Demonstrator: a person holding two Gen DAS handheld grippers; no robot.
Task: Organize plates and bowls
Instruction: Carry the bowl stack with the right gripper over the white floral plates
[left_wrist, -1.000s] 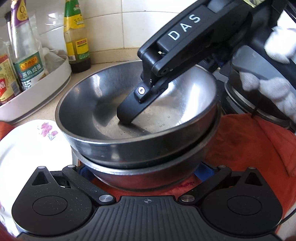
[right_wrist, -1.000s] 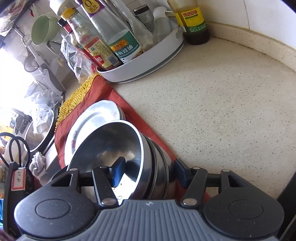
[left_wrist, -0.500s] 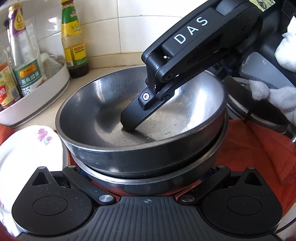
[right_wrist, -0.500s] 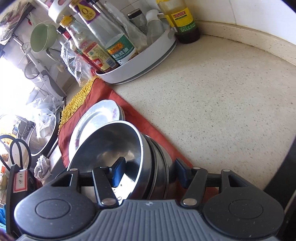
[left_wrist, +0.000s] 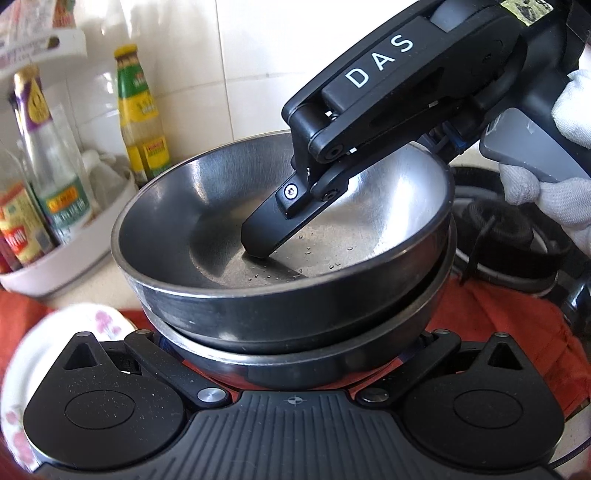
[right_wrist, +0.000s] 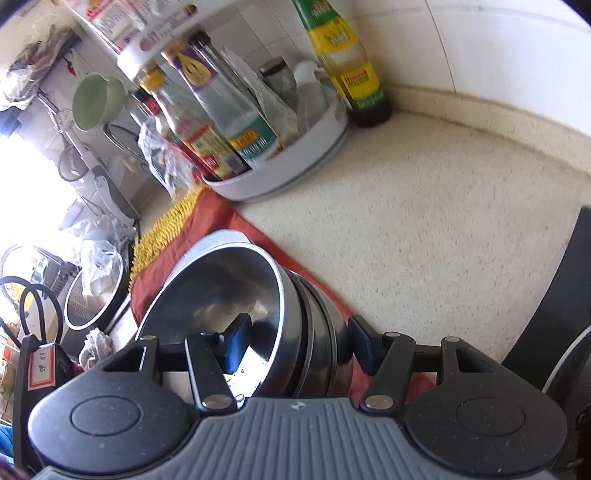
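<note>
Nested steel bowls and a flowered plate

Steel bowls (left_wrist: 280, 295), stacked, fill the frame's centre, droplets inside the tilted top one; white flowered plate (left_wrist: 66, 332) lies lower left on red cloth.

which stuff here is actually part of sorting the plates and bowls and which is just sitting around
Part of the job: steel bowls, flowered plate, right gripper, left gripper.

Just sitting around: sauce bottles, white tray, red cloth, scissors.

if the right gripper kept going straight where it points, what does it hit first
Nothing new: the right gripper already straddles the wall of the stacked steel bowls; pushing on would likely drive them toward the red cloth.
</note>
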